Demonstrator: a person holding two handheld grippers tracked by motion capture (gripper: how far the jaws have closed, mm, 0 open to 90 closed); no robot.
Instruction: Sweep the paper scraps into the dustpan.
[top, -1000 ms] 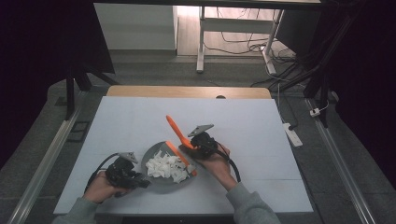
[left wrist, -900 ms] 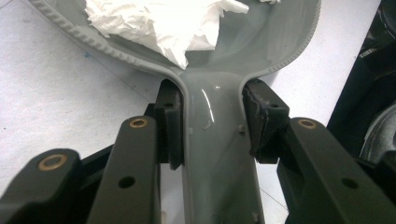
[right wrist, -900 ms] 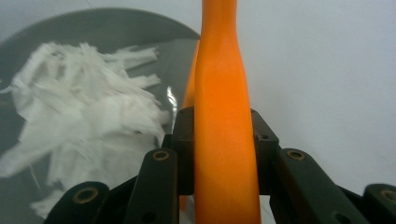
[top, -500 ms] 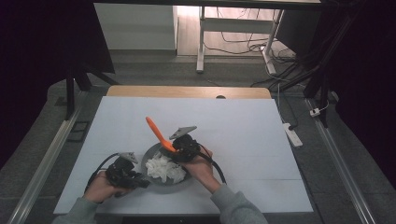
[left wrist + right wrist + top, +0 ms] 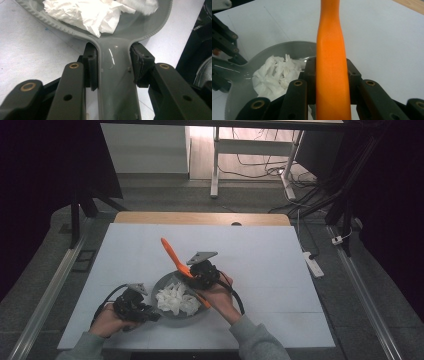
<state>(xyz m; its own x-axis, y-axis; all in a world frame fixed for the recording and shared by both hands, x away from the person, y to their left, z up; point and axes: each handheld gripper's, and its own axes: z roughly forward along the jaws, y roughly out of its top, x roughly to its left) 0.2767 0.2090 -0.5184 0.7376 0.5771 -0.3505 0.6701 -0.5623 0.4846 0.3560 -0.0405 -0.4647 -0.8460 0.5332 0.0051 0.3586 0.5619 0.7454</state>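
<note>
- Grey pan (image 5: pixel 172 307) sits on the white counter (image 5: pixel 280 270), crumpled white paper (image 5: pixel 176 299) inside.
- Left tongs (image 5: pixel 113 65) clench the pan's handle.
- Right tongs (image 5: pixel 332 75) grip an orange spatula (image 5: pixel 172 254), tilted over the pan.

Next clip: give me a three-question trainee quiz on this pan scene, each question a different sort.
1. True or false: the left gripper is shut on the grey pan's handle.
2. What does the right gripper hold? A) fork B) orange spatula C) sponge
3. Fill in: the pan holds crumpled white ____.

Key:
1. True: the jaws press the handle from both sides.
2. B, the orange spatula.
3. Paper.
</note>
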